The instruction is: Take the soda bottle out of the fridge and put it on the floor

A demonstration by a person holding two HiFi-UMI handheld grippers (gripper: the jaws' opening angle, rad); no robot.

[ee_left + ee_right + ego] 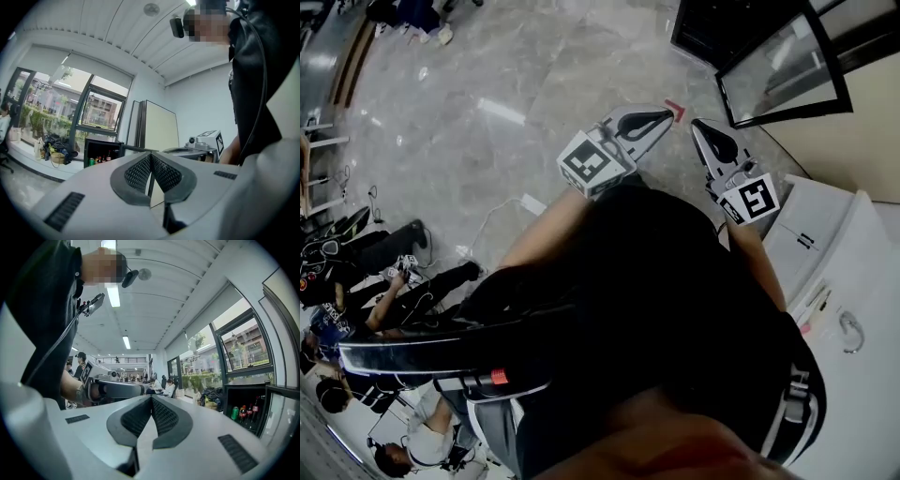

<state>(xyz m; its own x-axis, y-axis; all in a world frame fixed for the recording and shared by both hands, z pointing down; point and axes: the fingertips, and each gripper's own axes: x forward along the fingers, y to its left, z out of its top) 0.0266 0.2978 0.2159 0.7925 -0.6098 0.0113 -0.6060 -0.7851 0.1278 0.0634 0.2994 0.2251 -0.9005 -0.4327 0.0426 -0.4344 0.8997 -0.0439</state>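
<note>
A small black fridge point(243, 392) stands open by the window at the right of the right gripper view. Inside it are a green can point(235, 413) and dark soda bottles point(249, 410) with red caps. The left gripper view shows the same fridge point(101, 146) far off, its bottles point(108, 157) tiny. From the head view, both grippers are held out level, side by side above the floor. My left gripper point(667, 114) point(151, 157) is shut with nothing in it. My right gripper point(698, 125) point(151, 399) is shut and empty too. Both are well short of the fridge.
The fridge's glass door point(780, 67) hangs open at the top right of the head view. A white cabinet point(844, 272) stands at the right. People sit among cables point(356, 281) on the grey marble floor point(487, 112) at the left. Bags point(58, 149) lie under the window.
</note>
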